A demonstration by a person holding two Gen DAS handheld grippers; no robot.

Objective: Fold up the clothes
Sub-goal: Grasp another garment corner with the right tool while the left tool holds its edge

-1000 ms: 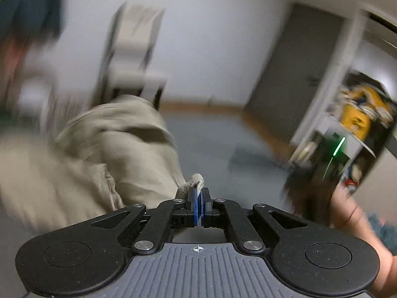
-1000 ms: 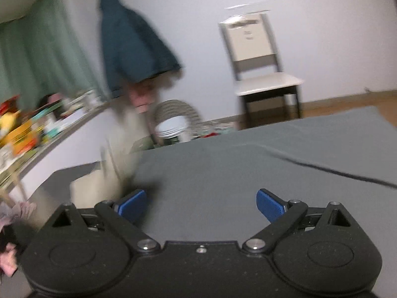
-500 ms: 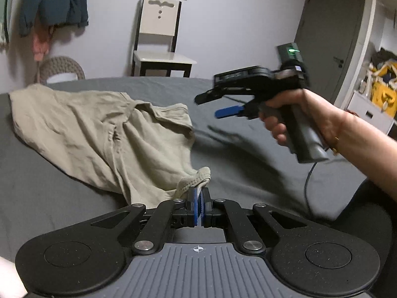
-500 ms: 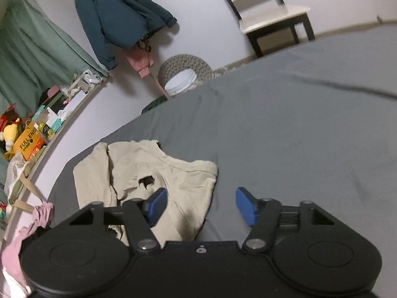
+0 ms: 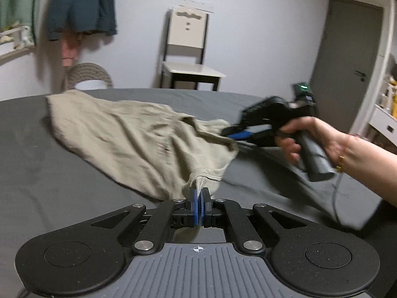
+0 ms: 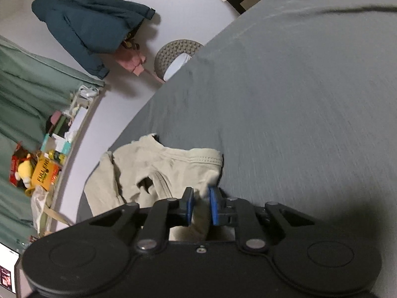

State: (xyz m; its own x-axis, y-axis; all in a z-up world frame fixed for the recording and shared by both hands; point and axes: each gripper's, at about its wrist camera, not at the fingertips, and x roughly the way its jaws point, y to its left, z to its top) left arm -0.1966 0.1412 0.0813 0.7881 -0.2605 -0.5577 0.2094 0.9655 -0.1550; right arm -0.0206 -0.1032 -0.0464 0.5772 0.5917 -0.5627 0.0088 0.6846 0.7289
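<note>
A beige garment (image 5: 129,134) lies spread and rumpled on the grey bed sheet (image 5: 37,173). My left gripper (image 5: 198,196) is shut on its near hem corner, and the cloth rises slightly into the pads. In the left wrist view my right gripper (image 5: 235,134), held by a person's hand (image 5: 322,136), reaches the garment's right edge. In the right wrist view the right gripper (image 6: 201,198) has its blue pads drawn close with a fold of the beige garment (image 6: 148,168) pinched between them, near the stitched hem.
A pale chair (image 5: 188,49) stands behind the bed, with a grey door (image 5: 347,62) at the right. A teal jacket (image 5: 82,7) hangs on the wall above a woven basket (image 6: 178,57). A cluttered shelf (image 6: 49,161) runs along the left wall. The grey sheet (image 6: 297,99) stretches far right.
My right gripper has come down to the garment's right edge and its jaws have narrowed onto the cloth. The left gripper still holds its corner, and the garment lies more stretched.
</note>
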